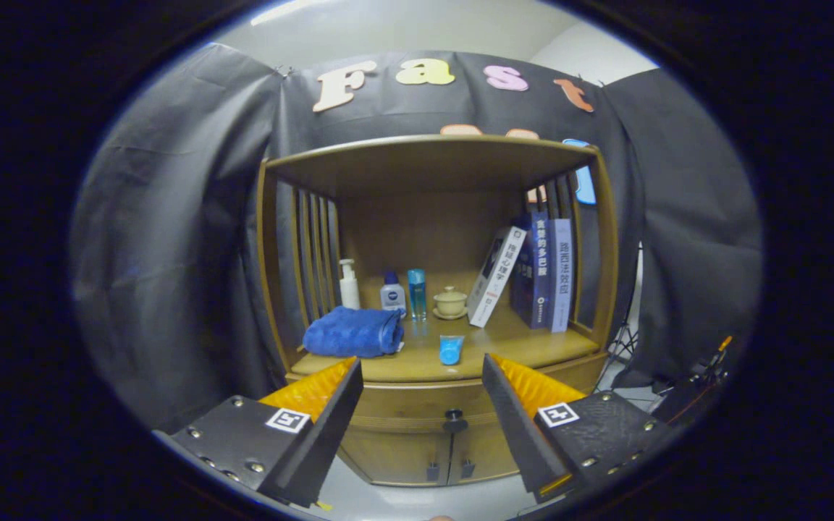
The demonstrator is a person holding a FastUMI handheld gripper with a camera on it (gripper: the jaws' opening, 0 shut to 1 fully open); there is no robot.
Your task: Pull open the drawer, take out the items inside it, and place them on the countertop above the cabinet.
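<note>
wooden cabinet [431,405]; its drawer [417,416] is closed, one dark knob [454,417] between the fingers. on the countertop [511,340]: three books [533,271], one blue towel [353,331], three bottles [393,291], one lidded cup [450,301]. gripper [423,376] wide apart, holding nothing.

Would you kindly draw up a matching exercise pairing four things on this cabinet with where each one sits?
Things:
1. folded blue towel
2. lidded cup
3. drawer knob
4. pump bottle

Places:
A. below the countertop, seen between the open tool's fingers
B. back corner, beside the side slats, behind the towel
C. front of the countertop, just beyond one finger
D. on a saucer, next to the leaning white book

Pairs: 1-C, 2-D, 3-A, 4-B
</note>
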